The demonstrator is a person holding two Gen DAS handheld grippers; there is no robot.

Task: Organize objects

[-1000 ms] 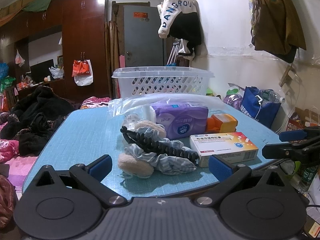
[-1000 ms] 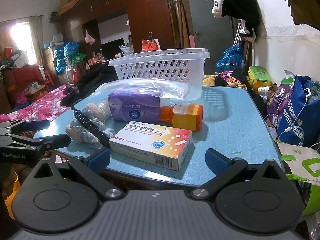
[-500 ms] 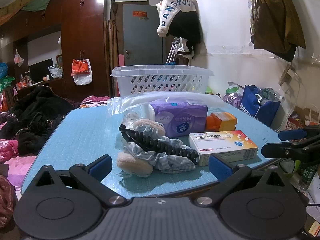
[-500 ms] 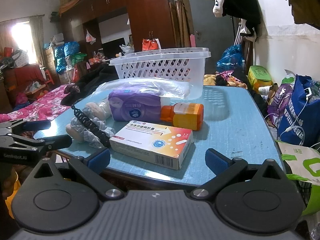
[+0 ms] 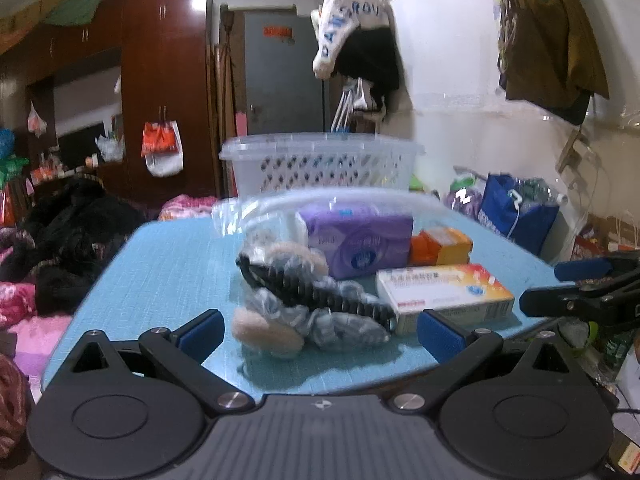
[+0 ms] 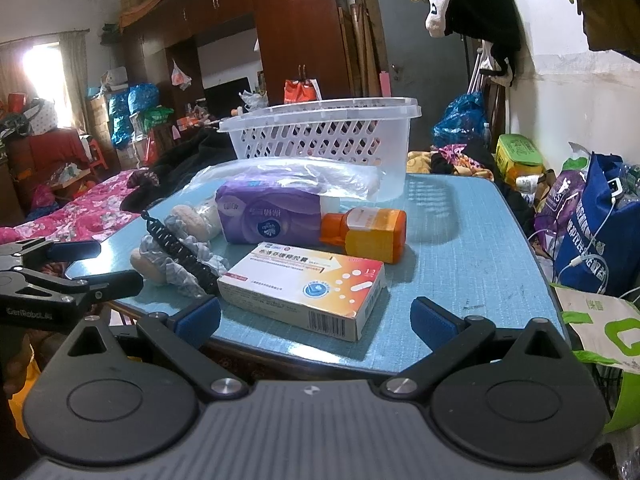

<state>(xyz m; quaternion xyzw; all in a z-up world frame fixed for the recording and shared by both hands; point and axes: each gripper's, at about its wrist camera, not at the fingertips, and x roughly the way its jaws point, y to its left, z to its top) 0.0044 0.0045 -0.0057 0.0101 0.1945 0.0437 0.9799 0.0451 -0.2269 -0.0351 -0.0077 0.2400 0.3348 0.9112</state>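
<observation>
Left wrist view: the loose items sit bunched mid-table, likely gathered for sorting into the white perforated plastic basket [image 5: 320, 164] at twelve o'clock. The left gripper [image 5: 318, 332] is spread wide and empty, pointed at the blue-grey fabric scrunchies with the black ridged hair clip [image 5: 316, 300].

Right wrist view: the right gripper [image 6: 316, 320], equally splayed and holding nothing, faces the white-and-orange cardboard medicine box [image 6: 304, 288]; the orange plastic bottle [image 6: 368, 234] lies at one o'clock, the purple tissue pack [image 6: 268, 220] at eleven.
</observation>
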